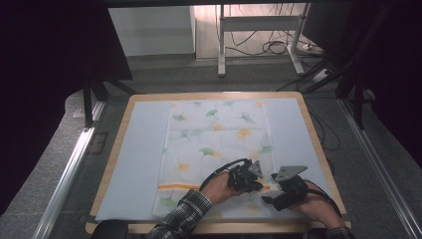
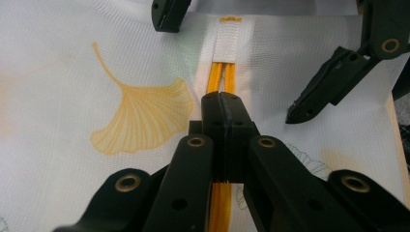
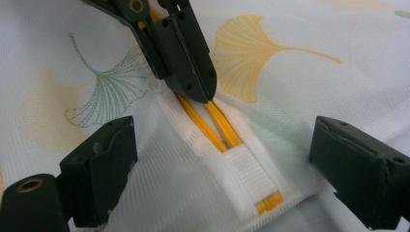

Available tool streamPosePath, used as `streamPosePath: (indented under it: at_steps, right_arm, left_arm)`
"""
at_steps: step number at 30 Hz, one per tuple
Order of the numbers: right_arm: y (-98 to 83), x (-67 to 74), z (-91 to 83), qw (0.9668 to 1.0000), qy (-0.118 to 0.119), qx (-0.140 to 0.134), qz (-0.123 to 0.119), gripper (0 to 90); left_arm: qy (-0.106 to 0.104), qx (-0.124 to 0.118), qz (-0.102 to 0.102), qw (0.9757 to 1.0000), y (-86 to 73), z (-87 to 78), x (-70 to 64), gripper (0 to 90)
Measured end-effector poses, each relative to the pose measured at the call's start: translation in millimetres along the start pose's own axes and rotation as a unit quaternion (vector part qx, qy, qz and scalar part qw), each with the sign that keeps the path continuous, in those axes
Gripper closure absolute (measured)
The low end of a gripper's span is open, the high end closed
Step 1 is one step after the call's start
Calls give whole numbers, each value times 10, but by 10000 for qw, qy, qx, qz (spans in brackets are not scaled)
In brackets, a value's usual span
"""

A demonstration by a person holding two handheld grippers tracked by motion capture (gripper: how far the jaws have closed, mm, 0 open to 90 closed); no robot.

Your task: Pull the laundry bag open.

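A white mesh bag [image 1: 219, 134] printed with ginkgo leaves lies flat on the table. An orange zipper [image 1: 179, 187] runs across its near end. My left gripper [image 1: 260, 186] is shut on the zipper [image 2: 220, 77], with whatever part it pinches hidden between the jaws. From its tips [image 3: 198, 92] two orange zipper strands [image 3: 203, 121] run apart to a white fabric end tab [image 3: 246, 174]. My right gripper [image 3: 227, 154] stands open, one jaw on each side of that tab [image 2: 227, 43] and touching neither side. It faces the left gripper from the bag's right edge [image 1: 271, 198].
The bag rests on a pale blue mat [image 1: 144, 149] covering a wooden table [image 1: 214, 94]. The table's right edge lies close to my right hand. Beyond the far edge are a grey floor, metal desk legs [image 1: 221, 50] and loose cables [image 1: 273, 47].
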State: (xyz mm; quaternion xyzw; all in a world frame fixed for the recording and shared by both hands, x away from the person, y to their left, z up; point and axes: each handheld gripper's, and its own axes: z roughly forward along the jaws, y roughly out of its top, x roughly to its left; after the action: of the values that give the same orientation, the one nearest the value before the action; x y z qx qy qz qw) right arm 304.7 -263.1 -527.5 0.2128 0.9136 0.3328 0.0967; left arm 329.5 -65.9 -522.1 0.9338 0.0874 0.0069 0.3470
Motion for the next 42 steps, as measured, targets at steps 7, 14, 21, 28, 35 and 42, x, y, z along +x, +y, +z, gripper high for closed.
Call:
streamPosePath:
  at_steps: [7,14,21,28,35,42]
  right_arm:
    - [-4,16,-8,10000,-41,12,58,109]
    - [-9,21,-11,9999,-52,-1,85,111]
    - [-14,23,-11,9999,-56,-25,98,112]
    - [-16,24,-12,9999,-55,-35,106,112]
    - [-19,25,-11,9999,-59,-54,116,112]
    - [-24,23,-11,9999,-60,-69,96,112]
  left_arm:
    - [29,-27,-24,10000,-59,-40,-5,900]
    - [52,-41,-41,10000,-148,-108,1,900]
    - [68,-81,-96,9999,-239,-169,2,900]
    - [86,-89,-159,9998,-335,-242,3,900]
    - [110,-70,-272,9995,-475,-357,12,900]
    - [119,-118,-402,9990,-644,-474,26,900]
